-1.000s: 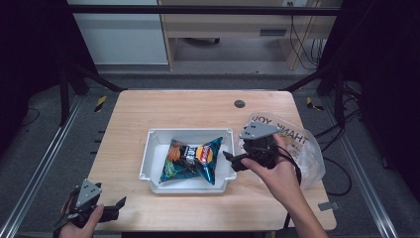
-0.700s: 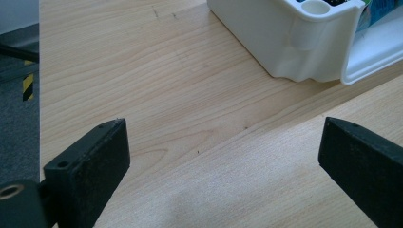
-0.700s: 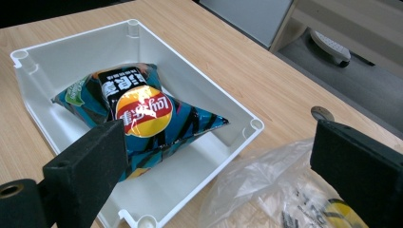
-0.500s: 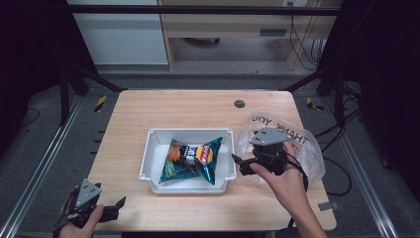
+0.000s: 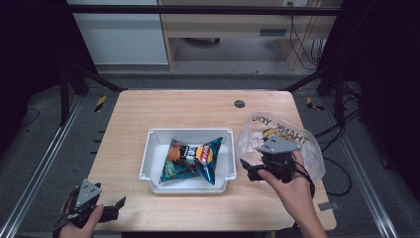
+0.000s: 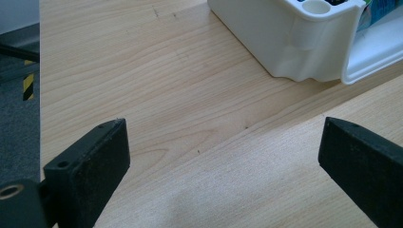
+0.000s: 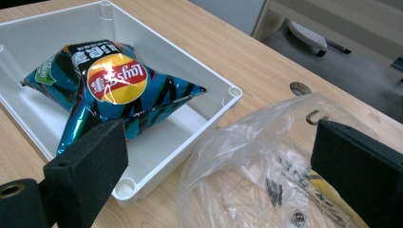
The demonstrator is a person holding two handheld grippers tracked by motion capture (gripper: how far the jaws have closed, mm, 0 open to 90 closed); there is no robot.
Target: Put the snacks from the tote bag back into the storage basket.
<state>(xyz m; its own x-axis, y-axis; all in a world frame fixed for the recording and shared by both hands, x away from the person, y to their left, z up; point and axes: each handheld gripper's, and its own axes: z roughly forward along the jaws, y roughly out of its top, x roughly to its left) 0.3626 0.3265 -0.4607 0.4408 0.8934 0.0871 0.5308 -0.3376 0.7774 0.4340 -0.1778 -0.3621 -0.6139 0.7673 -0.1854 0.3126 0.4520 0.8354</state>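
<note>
On the table (image 5: 148, 114): one tray (image 5: 153, 148), one chip bag (image 5: 190, 159), one plastic bag (image 5: 277, 134)

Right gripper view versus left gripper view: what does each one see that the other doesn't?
The right gripper view alone shows the chip bag lying inside the white tray, with the clear plastic bag beside it on the table. The left gripper view alone shows the tray's outer corner from low down and a strip of grey floor. Both share the wooden table and the tray, and each shows its own gripper's black jaws standing wide apart.
</note>
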